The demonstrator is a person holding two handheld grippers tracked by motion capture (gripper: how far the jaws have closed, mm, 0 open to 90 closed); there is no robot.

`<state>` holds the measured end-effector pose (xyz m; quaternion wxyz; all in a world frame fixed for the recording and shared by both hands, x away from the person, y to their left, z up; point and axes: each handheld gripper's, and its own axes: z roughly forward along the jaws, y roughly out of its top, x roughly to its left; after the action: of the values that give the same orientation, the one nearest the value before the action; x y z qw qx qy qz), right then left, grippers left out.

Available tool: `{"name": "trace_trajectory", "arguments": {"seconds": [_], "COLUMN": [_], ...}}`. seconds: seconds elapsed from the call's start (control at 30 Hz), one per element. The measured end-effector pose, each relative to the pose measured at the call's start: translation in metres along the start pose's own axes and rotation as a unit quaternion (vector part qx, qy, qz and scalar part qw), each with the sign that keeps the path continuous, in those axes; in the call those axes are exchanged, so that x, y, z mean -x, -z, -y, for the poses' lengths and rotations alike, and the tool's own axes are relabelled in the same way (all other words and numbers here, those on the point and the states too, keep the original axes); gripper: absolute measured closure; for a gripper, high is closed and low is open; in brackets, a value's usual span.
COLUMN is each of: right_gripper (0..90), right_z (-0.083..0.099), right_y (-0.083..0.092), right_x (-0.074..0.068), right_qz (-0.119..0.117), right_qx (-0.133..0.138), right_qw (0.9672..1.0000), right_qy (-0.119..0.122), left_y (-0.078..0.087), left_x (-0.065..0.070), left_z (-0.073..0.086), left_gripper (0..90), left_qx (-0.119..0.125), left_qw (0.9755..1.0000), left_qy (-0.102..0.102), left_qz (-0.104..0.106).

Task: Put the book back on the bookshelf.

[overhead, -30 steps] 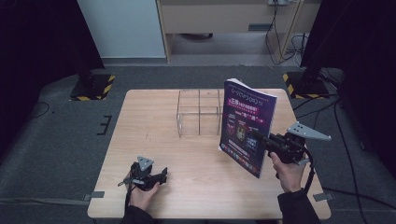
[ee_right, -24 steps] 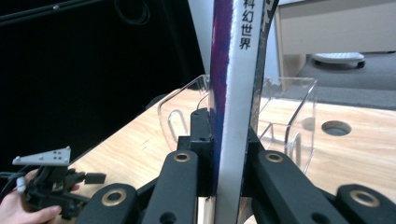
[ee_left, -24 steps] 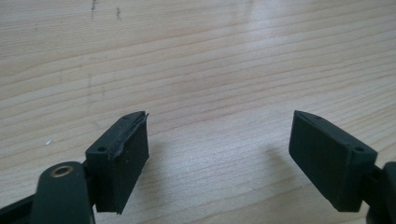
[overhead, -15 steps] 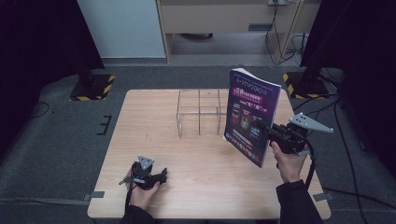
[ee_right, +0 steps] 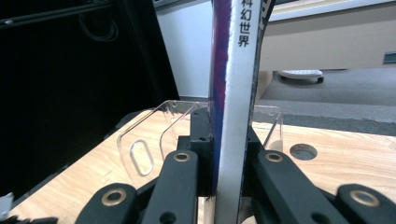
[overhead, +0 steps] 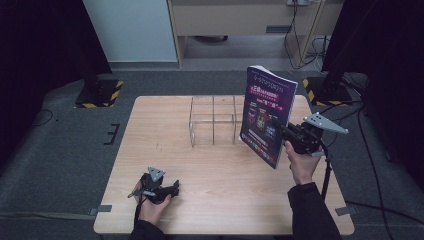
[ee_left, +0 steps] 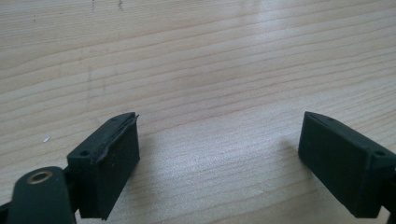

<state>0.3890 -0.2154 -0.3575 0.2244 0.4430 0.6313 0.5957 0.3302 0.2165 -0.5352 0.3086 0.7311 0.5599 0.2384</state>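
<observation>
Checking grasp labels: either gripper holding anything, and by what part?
The right gripper is shut on the book, clamped across its spine edge, book upright above the table. The left gripper is open and holds nothing.

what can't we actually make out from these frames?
- Book cover text: too small in the high view to read.
- Book's covers, right gripper view: hidden, since the spine faces the camera; its top is cut by the frame edge.
- Clear rack, high view: its right end is hidden behind the book.
- Left tool: its camera looks at bare table, with nothing between the open jaws.
</observation>
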Motion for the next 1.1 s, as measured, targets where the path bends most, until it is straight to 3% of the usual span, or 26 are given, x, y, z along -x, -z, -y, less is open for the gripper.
{"name": "trace_trajectory", "arguments": {"seconds": [0.43,0.77,1.1], "right_gripper": [82.9,82.8,82.8], "right_z": [-0.001,0.007,0.015], "right_y": [-0.031,-0.057,-0.076], "right_x": [0.000,0.005,0.009], "right_qz": [0.024,0.054,0.069], "right_qx": [0.000,0.006,0.008], "right_qw": [0.9997,0.9985,0.9976], "right_qy": [0.007,0.008,0.004], "left_y": [-0.001,-0.001,-0.001], "left_x": [0.000,0.000,0.000], "left_z": [0.000,0.000,0.000], "left_gripper": [10.2,9.6,9.6], "left_qx": [0.000,-0.001,-0.001], "left_qw": [1.0000,1.0000,1.0000], "left_qy": [0.000,-0.001,-0.001], "left_qz": [0.001,0.001,0.001]}}
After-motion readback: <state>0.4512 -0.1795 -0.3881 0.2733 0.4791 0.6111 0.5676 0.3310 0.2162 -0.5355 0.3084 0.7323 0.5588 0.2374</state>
